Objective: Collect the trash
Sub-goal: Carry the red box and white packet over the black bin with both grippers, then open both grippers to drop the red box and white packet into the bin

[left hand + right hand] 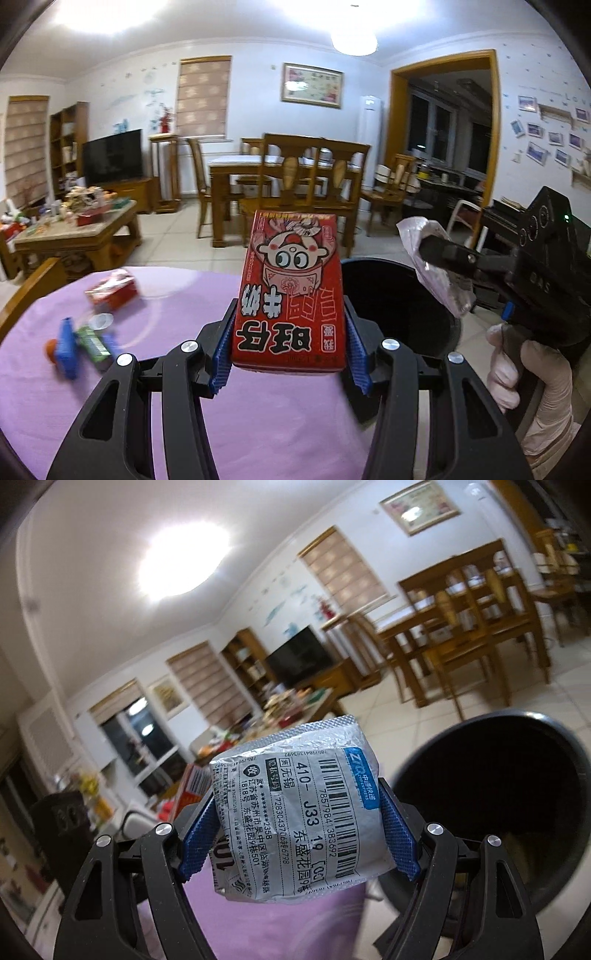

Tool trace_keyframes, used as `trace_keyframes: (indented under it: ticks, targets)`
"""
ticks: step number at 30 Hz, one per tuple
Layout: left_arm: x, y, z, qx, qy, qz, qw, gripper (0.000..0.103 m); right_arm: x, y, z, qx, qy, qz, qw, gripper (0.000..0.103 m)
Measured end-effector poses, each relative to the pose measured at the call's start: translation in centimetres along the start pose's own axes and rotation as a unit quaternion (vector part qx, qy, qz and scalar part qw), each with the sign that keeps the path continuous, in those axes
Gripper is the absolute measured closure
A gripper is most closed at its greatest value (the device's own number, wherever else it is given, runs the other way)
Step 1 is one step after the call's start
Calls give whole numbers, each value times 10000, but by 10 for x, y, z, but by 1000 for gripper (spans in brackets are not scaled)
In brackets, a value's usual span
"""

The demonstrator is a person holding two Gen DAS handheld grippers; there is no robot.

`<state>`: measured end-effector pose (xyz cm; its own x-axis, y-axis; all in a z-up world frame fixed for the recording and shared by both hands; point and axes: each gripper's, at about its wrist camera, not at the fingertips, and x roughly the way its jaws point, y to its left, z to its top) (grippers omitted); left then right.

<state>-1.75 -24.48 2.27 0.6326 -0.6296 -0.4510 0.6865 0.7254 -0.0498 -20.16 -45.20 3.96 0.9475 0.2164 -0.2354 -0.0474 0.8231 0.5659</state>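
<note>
The left gripper (290, 332) has its jaws clamped on a red milk carton (291, 291) above the purple counter (177, 387); the right gripper (299, 834) pinches a crumpled grey parcel bag (295, 819), its lower end hidden. The black bin (491, 812) beside both is cut off; blurred litter (88, 339) lies left.

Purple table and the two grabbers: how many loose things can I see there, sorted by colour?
Red: 2, the milk carton in the left gripper and a blurred red box on the table
Silver: 1, the courier bag in the right gripper
Blue: 1
Green: 1
Orange: 1
Total: 6
</note>
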Motion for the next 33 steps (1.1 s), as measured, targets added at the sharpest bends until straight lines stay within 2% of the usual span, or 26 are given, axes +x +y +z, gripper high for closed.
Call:
trace_keyframes:
  ticks: [5, 9, 12, 14, 23, 33]
  targets:
    - [17, -26, -7, 138, 118, -216, 9996, 52, -37, -44, 6, 229, -354, -443, 9981, 25]
    - [34, -45, -10, 238, 230, -349, 9988, 52, -54, -73, 6, 379, -481, -718, 9955, 25]
    - [50, -53, -13, 270, 367, -442, 9980, 60, -61, -93, 2, 513, -502, -859, 9937, 25]
    - [64, -54, -13, 239, 519, -520, 9970, 64, -60, -102, -1, 585, -509, -902, 9929, 25]
    - [88, -69, -28, 314, 882, -616, 9937, 64, -26, -130, -5, 808, -390, -996, 9910, 25]
    - [89, -79, -26, 437, 930, -591, 9930, 64, 14, -137, -4, 906, -154, -1129, 9893, 24]
